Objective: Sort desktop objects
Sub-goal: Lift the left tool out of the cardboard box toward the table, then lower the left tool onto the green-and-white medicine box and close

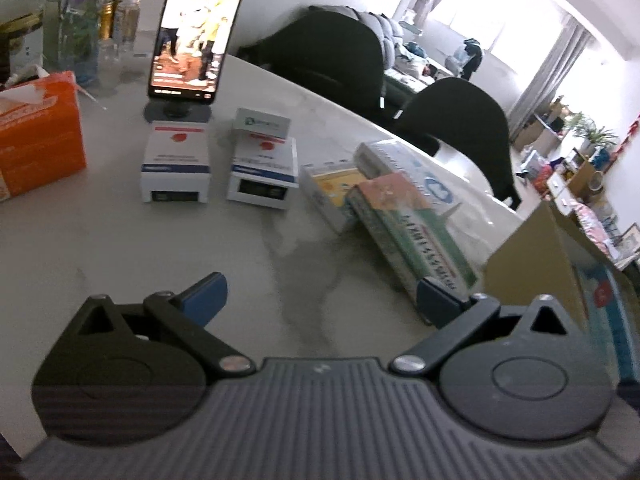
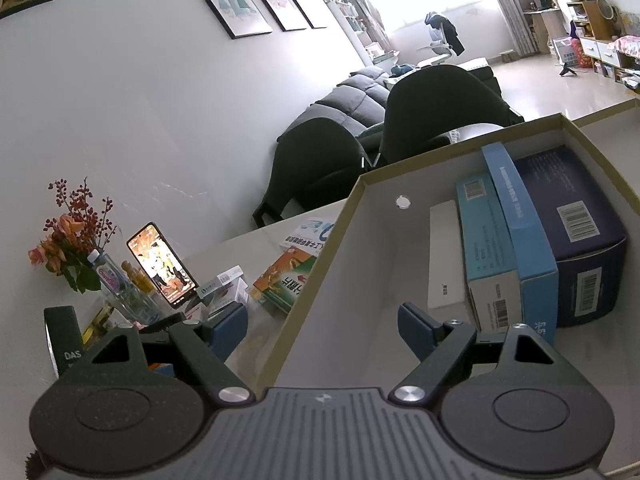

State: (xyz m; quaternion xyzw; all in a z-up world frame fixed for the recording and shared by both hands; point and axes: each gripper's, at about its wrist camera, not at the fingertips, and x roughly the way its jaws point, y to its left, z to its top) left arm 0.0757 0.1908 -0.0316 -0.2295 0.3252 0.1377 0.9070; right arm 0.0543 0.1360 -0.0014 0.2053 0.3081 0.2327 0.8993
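Note:
In the left wrist view my left gripper (image 1: 322,300) stands wide open over bare marble table (image 1: 120,248), holding nothing. Its right fingertip (image 1: 440,300) is close to the near end of a green-and-orange box (image 1: 404,228). That box leans on a yellow box (image 1: 328,188) and a white-blue box (image 1: 416,172). Two white boxes (image 1: 175,164) (image 1: 262,168) lie farther back, one with a small card box (image 1: 262,122) on top. My right gripper (image 2: 320,332) is open and empty above the left wall of the cardboard box (image 2: 320,276), which holds white (image 2: 444,260), teal (image 2: 484,248), blue (image 2: 520,240) and navy boxes (image 2: 580,232).
A phone on a stand (image 1: 196,28) plays video at the back. An orange tissue box (image 1: 36,136) sits at the left, with bottles (image 1: 88,20) behind it. Flowers (image 2: 68,240) stand by the wall. Two dark chairs (image 1: 460,120) line the table's far edge.

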